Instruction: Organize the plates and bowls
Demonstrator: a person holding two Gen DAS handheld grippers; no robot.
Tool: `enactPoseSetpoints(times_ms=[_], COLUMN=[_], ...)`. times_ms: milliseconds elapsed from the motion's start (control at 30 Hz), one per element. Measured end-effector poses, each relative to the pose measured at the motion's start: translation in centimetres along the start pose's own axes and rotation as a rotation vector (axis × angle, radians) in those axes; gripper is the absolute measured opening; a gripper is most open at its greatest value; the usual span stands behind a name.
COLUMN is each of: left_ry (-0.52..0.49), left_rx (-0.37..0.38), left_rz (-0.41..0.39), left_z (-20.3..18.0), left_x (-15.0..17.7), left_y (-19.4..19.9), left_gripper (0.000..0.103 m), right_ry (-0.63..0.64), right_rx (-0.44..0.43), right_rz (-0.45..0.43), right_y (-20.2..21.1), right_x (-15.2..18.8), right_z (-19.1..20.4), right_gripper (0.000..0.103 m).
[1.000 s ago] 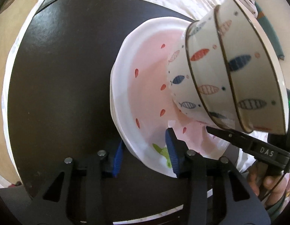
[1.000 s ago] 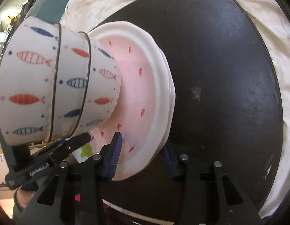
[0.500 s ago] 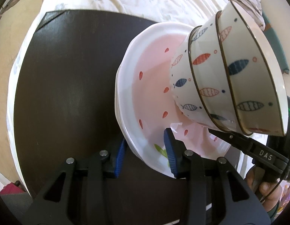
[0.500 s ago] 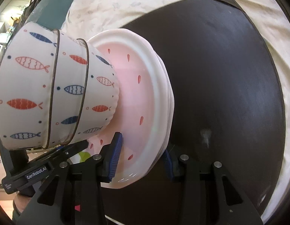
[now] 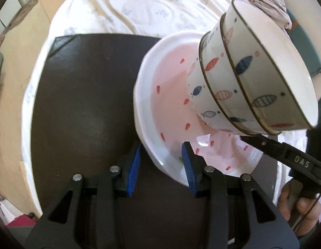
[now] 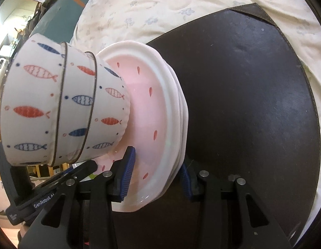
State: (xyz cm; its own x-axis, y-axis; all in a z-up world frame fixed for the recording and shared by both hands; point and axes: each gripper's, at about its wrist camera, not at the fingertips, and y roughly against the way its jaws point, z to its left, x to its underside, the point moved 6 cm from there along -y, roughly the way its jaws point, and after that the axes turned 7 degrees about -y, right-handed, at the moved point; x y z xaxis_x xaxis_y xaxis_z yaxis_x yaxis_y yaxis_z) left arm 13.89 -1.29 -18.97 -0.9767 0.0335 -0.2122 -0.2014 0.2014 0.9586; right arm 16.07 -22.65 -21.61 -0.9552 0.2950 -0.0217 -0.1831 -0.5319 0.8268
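A stack of white plates with a pink, red-speckled centre point(image 5: 170, 108) point(image 6: 152, 112) carries three nested white bowls with fish patterns point(image 5: 249, 78) point(image 6: 56, 101). My left gripper point(image 5: 162, 166) is shut on the near rim of the plate stack, one blue pad above and one below. My right gripper point(image 6: 156, 174) is shut on the opposite rim the same way. The stack is held above a dark brown mat point(image 5: 83, 103) point(image 6: 253, 103). Each gripper shows in the other's view: the right gripper point(image 5: 284, 157), the left gripper point(image 6: 46, 197).
The mat lies on a cream floral sheet point(image 5: 150, 6) point(image 6: 170, 6). A teal object point(image 5: 305, 41) lies at the far edge of the sheet. Wooden furniture point(image 5: 21, 8) stands beyond the sheet at the left.
Both grippers have lifted the plate stack with the bowls higher off the mat. The mat now looks smaller and further away in both views.
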Motion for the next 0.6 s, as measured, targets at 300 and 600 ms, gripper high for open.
enactPoseSetpoints(times_ms=[300,600], left_ry=[-0.002,-0.035], left_rx=[-0.122,-0.148], left_rz=[-0.061,-0.262], left_z=[2.1,-0.9], left_x=[1.9,3.5], left_y=[4.2,12.3], left_gripper=[0.047,0.047], right_ry=[0.045,0.138], right_rx=[0.113,0.172], right_rz=[-0.163,-0.344], right_y=[4.6,11.4], right_x=[2.2,5.7], right_z=[0.4,3.3], right_gripper=[0.047,0.053])
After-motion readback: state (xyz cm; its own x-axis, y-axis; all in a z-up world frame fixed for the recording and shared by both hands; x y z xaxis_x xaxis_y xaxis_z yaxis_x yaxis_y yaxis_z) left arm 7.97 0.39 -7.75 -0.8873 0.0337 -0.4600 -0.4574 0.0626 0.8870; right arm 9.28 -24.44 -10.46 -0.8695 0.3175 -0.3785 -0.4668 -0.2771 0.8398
